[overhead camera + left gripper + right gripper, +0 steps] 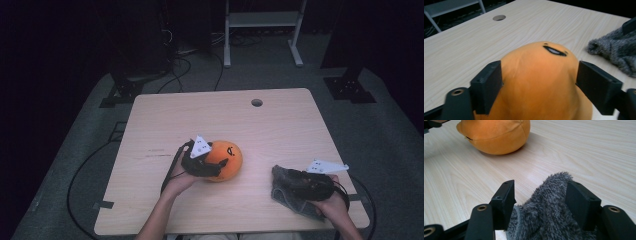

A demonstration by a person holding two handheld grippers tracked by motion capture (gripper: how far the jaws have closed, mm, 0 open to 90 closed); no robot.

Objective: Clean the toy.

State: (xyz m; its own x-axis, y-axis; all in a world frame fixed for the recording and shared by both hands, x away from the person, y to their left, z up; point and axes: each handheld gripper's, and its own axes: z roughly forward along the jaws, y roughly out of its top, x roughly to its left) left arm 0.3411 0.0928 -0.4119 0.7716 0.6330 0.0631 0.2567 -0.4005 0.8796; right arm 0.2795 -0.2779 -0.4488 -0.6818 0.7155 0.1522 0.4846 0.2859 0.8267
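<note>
Orange plush (539, 82) between left claw (537, 87) jaws

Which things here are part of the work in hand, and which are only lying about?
In the work:
- round orange plush toy with a stitched face, between the jaws of the left tool
- grey furry cloth, between the jaws of the right tool

Lying about:
- light wooden table with a round cable hole
- white metal frame on the floor behind
- black cables on the floor
</note>
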